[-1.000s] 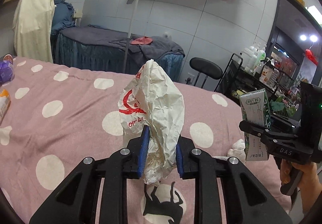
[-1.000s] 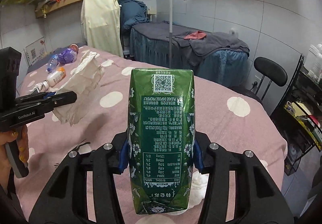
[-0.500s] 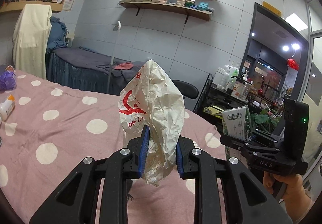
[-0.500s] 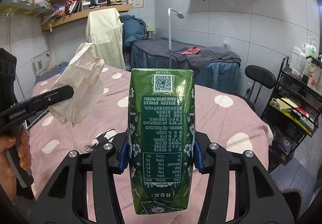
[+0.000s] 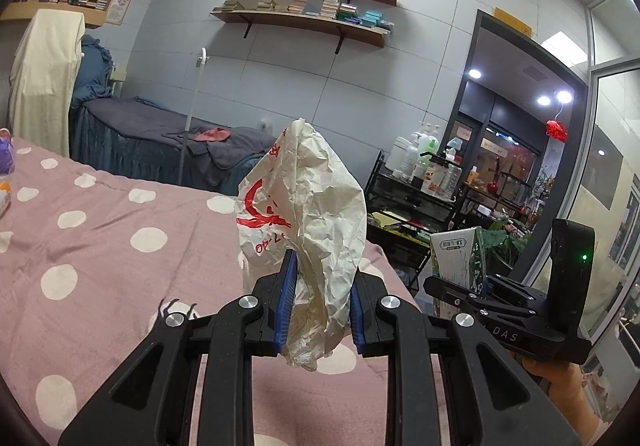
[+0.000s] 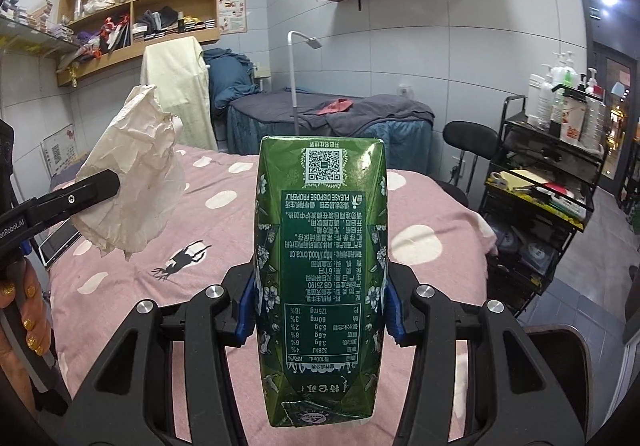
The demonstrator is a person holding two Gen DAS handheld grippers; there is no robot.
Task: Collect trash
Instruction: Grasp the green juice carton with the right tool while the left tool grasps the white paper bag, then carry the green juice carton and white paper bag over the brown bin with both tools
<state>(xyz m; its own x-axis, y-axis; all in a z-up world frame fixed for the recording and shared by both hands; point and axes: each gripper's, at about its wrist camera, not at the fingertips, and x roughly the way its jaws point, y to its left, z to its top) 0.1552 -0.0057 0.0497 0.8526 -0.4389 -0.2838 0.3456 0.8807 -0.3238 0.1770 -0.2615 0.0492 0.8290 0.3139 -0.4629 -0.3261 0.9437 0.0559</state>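
Above a pink polka-dot bedspread (image 5: pixel 100 230), the left gripper (image 5: pixel 320 310) clamps a crumpled paper bag (image 5: pixel 308 221), held upright, while beside it the right gripper (image 6: pixel 320 310) grips a green drink carton (image 6: pixel 322 270), its print upside down.

The green carton (image 6: pixel 320 278) carries upside-down print: "PLEASE DISPOSE PROPERLY", "GB 25190" and a QR code. The right gripper (image 5: pixel 460 286) shows "DAS"; the left gripper (image 6: pixel 96 185) shows "enRobot.AI".

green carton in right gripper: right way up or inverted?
Inverted. The green carton, clamped in the right gripper, shows its printed text and nutrition table upside down in the right wrist view.
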